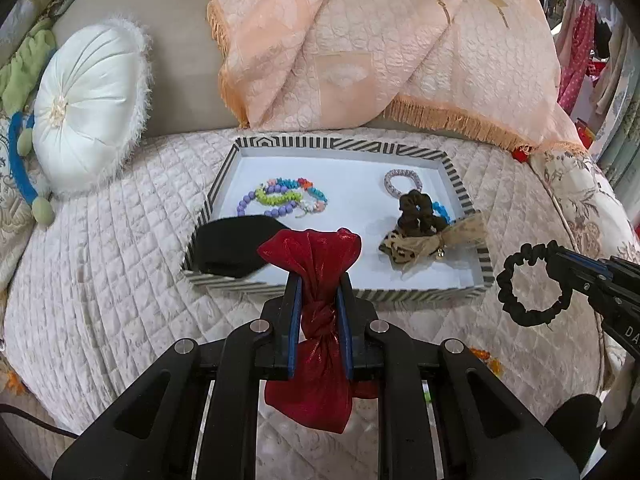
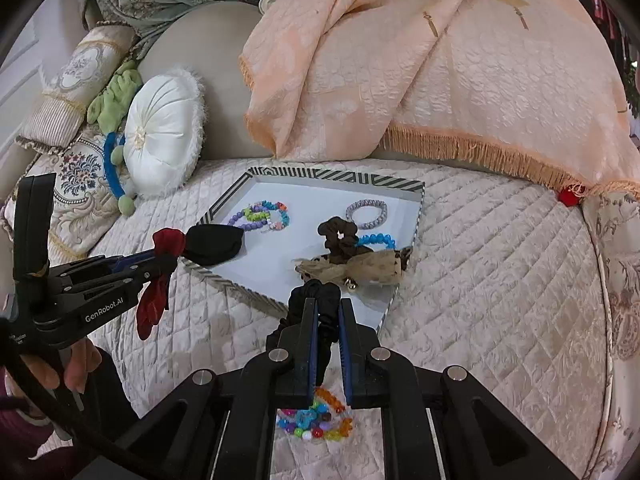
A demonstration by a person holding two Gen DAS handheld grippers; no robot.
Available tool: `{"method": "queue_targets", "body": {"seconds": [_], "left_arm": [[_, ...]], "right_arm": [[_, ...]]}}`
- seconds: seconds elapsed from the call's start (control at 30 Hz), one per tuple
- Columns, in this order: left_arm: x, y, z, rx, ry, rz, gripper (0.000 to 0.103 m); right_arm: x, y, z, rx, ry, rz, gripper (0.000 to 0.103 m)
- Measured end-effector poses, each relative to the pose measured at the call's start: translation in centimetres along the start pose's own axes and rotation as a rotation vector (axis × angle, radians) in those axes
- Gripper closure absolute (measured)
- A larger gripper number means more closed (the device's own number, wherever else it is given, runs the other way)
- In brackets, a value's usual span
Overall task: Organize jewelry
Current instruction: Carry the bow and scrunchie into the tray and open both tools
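Quilted cream upholstery (image 1: 120, 280) covers the seat where a striped-rim tray (image 1: 340, 145) sits, with a peach fringed throw (image 1: 360, 40) draped over the backrest behind it and a round white cushion (image 1: 88, 108) off to the left.

Inside the tray, a tangle of coloured bead bracelets (image 1: 280, 198) lies toward the far left, a pale braided bracelet (image 1: 404, 182) toward the far right, and nearer the front right a brown scrunchie (image 1: 418, 216) rests partly over a blue beaded bracelet (image 1: 442, 210) and touches a leopard-print bow (image 1: 424, 246) with a small bell. A black fabric piece (image 1: 236, 246) hangs over the tray's near left corner.

The left gripper (image 1: 319, 284) has its jaws pinched narrowly on a red bow (image 1: 316, 264) around the knot, held above the cushion just in front of the tray's near rim. The right gripper (image 2: 328, 312) is clamped nearly closed on a black scrunchie (image 2: 320, 300), which dangles as a loop off the tray's right front corner in the left wrist view. Below the right gripper, a heap of bright bead bracelets (image 2: 316, 420) lies on the quilting outside the tray; how many there are is hard to count. A person's hand (image 2: 72, 364) grips the left tool's handle.
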State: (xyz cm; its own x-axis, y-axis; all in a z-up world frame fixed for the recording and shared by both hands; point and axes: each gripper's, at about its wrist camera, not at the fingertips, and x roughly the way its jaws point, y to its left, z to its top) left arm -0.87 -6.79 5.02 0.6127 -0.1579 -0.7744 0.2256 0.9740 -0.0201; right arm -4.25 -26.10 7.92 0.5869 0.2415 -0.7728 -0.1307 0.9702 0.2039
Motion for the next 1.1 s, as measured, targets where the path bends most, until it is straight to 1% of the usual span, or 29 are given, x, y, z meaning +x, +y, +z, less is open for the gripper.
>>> {"method": "queue_targets", "body": {"seconds": [0.23, 0.47, 0.67, 0.87, 0.97, 1.1], "left_arm": [[0.7, 0.6, 1.2, -0.013, -0.002, 0.002, 0.088], [2.3, 2.4, 3.1, -0.102, 0.040, -0.097, 0.088], [4.4, 3.2, 4.9, -0.150, 0.065, -0.130, 0.088], [6.9, 2.7, 6.4, -0.158, 0.088, -0.144, 0.088], [8.9, 2.5, 6.9, -0.160, 0.115, -0.140, 0.088], [11.8, 2.5, 6.9, -0.173, 0.160, -0.132, 0.088]], "right_arm": [[1.1, -0.3, 0.9, 0.003, 0.013, 0.005, 0.094], [2.7, -0.4, 2.7, 0.005, 0.016, 0.006, 0.094], [4.9, -0.6, 5.3, 0.006, 0.021, 0.002, 0.094], [8.5, -0.8, 8.6, 0.020, 0.046, 0.008, 0.094], [11.2, -0.8, 10.2, 0.023, 0.070, 0.007, 0.094], [15.8, -0.8, 11.6, 0.035, 0.120, 0.007, 0.094]]}}
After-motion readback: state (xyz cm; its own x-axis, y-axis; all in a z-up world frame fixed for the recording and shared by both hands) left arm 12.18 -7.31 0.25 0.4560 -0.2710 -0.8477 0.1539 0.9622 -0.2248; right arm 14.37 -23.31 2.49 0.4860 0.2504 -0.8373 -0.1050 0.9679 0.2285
